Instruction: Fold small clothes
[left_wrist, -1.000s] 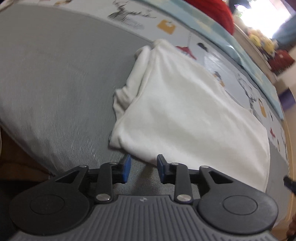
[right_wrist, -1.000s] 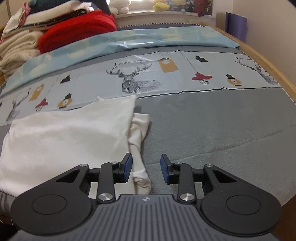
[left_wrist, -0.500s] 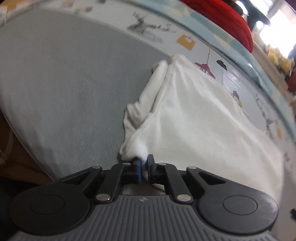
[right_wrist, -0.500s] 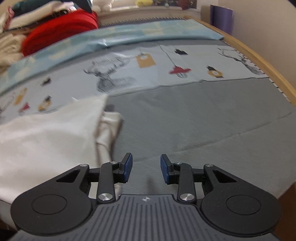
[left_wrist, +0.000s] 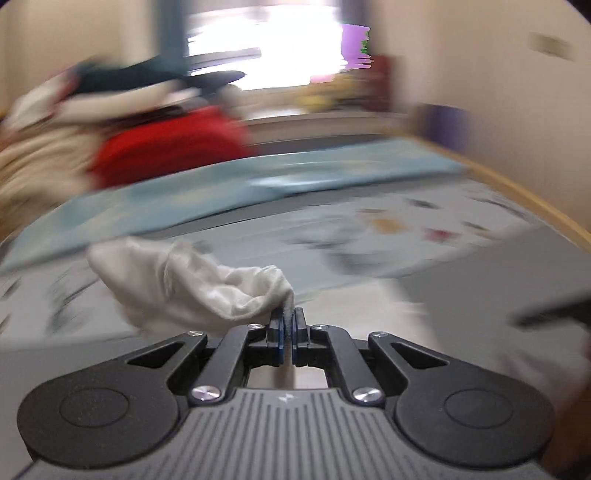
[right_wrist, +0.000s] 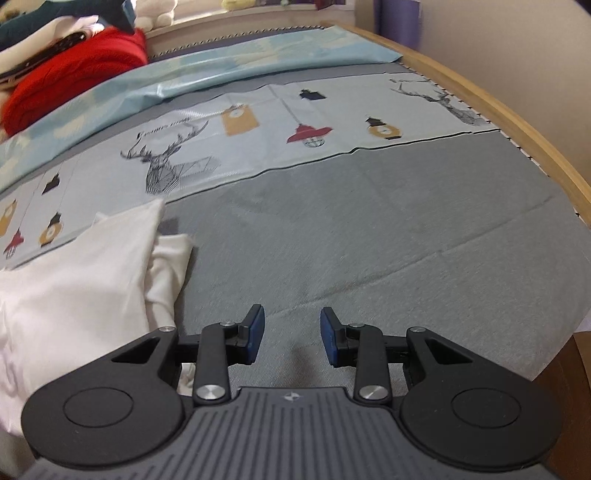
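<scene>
Left tool (left_wrist: 287, 325): jaws closed on a corner of the white garment (left_wrist: 192, 284), cloth bunched and trailing left from the pads; view heavily blurred. Right tool (right_wrist: 291, 334): jaws apart, nothing between them, over grey bed sheet (right_wrist: 369, 240). The garment lies near the bed's left edge, just beside the right tool's left finger (right_wrist: 253, 330).

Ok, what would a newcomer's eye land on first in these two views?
The left hand-held gripper, shut on a corner of the white garment, which trails off to the left against a motion-blurred room. In the right wrist view, the right hand-held gripper is open over grey bedding, with a red knit pile at far left.
</scene>
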